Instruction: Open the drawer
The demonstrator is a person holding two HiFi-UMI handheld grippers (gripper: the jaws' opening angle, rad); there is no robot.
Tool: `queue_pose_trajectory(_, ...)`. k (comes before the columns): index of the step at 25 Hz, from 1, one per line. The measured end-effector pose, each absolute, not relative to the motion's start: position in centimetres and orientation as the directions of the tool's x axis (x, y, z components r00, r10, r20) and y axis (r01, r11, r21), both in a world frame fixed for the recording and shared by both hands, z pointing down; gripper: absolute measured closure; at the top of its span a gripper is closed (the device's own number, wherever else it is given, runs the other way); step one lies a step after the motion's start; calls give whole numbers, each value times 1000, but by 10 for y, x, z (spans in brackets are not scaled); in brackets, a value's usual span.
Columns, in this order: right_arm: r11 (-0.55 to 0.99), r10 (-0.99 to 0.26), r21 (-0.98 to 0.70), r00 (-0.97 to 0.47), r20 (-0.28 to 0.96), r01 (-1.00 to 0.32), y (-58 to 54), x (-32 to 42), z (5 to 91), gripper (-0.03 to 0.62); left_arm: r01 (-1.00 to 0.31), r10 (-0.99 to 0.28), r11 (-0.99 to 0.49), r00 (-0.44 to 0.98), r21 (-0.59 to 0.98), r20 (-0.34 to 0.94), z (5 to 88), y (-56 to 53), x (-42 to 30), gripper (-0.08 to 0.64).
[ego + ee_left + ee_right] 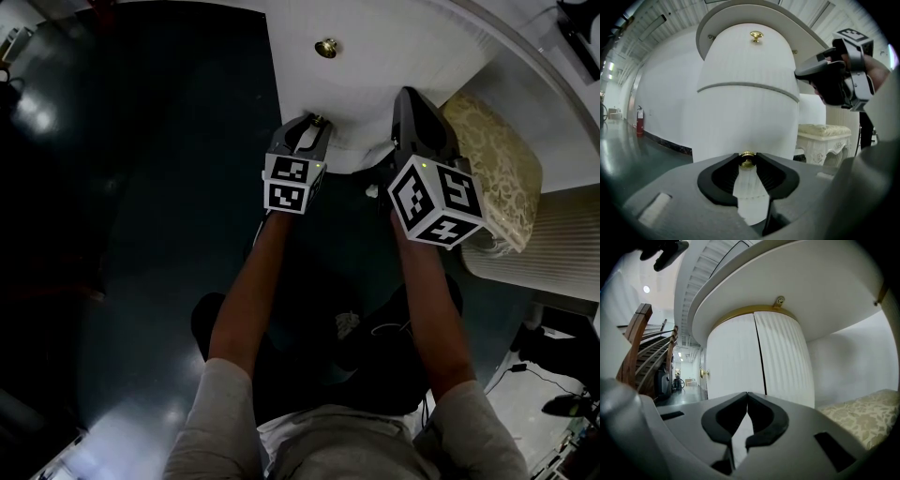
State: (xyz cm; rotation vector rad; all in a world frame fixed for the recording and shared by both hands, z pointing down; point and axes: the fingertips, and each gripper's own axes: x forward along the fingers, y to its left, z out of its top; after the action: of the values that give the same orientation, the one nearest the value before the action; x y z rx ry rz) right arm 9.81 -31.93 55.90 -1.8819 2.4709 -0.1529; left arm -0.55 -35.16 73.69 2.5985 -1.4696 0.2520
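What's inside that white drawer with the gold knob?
Its inside is hidden: the drawer looks shut. Only its ribbed white front shows, with the brass knob between the left gripper's jaws.

Cream patterned stool (pixel 502 164) at right; dark glossy floor (pixel 141 244); wooden staircase (pixel 640 341).

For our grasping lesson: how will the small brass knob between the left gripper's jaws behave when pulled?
The brass knob looks rigid metal, likely won't flex. Small, rounded and shiny, it may slip from the left gripper. Mounted on the white drawer front, it probably won't roll.
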Motion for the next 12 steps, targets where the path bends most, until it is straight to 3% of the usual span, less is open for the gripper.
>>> queue_pose_trajectory(12, 260, -961, -180, -273, 49, -949, -318, 99, 560, 575, -859, -836, -511, 506, 34, 213, 736, -345, -8, 456)
